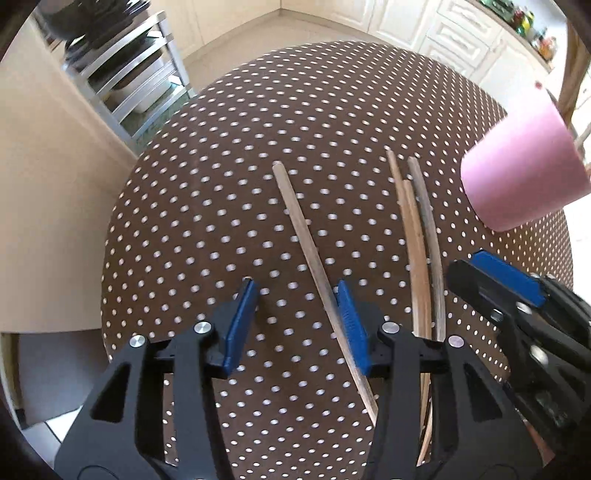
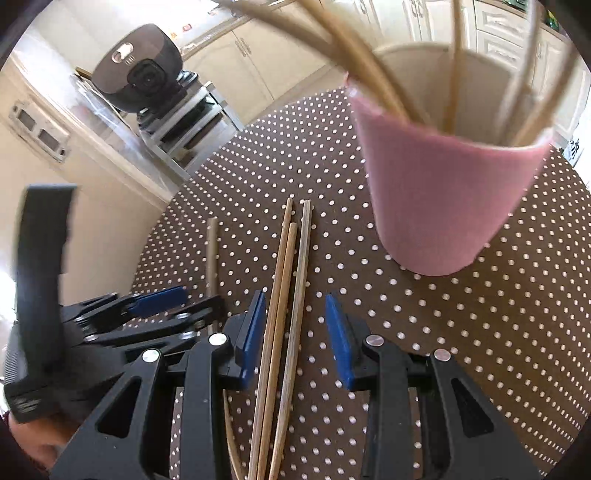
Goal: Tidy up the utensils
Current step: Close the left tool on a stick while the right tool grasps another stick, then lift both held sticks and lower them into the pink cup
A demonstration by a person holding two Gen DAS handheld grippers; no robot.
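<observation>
Wooden chopsticks lie on a brown polka-dot tablecloth (image 1: 221, 206). A single chopstick (image 1: 314, 258) runs past the inner side of my left gripper's (image 1: 297, 301) right finger; the left gripper is open and empty. Three more chopsticks (image 2: 284, 295) lie together between the open jaws of my right gripper (image 2: 295, 314), which holds nothing. The single chopstick also shows in the right wrist view (image 2: 211, 254). A pink cup (image 2: 439, 199) with several chopsticks standing in it is at the right; it also shows in the left wrist view (image 1: 524, 173).
The left gripper's body (image 2: 122, 317) sits close on the left of the right gripper. A metal rack (image 1: 129, 77) with trays stands beyond the table's far left edge, with a dark appliance (image 2: 144, 70) on it. Cream cabinets (image 1: 454, 26) line the back.
</observation>
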